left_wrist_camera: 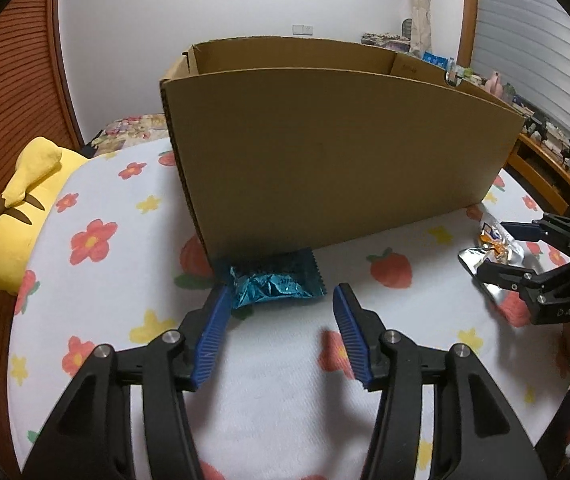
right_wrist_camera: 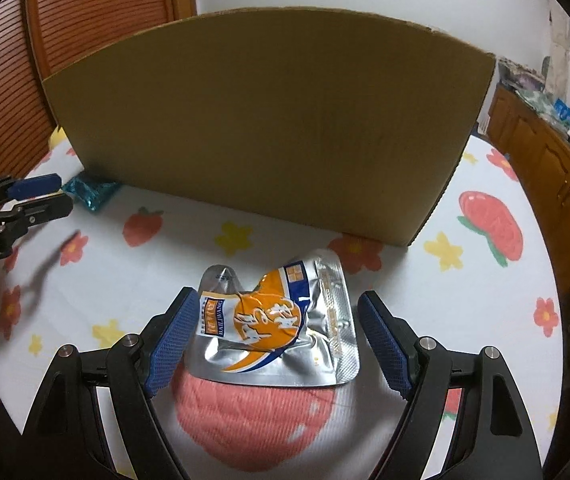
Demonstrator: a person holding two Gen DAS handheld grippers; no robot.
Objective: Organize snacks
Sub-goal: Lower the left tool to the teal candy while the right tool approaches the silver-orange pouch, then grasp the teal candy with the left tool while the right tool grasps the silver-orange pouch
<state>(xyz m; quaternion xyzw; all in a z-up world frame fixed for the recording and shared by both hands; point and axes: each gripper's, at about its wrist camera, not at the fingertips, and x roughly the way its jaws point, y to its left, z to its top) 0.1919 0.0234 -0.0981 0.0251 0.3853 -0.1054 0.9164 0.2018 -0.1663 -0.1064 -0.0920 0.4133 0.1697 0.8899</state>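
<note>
Hiding its inside: tall box (right_wrist_camera: 261,120).

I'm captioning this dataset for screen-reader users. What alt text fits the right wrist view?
The open right gripper straddles a silver-and-orange snack pouch lying on a flower-print bedspread, just in front of a tall cardboard box. At far left, the left gripper nears a teal wrapped snack beside the box.

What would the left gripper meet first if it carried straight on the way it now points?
Probably the blue snack packet, lying just ahead of the open left gripper against the cardboard box; depth is uncertain.
</note>
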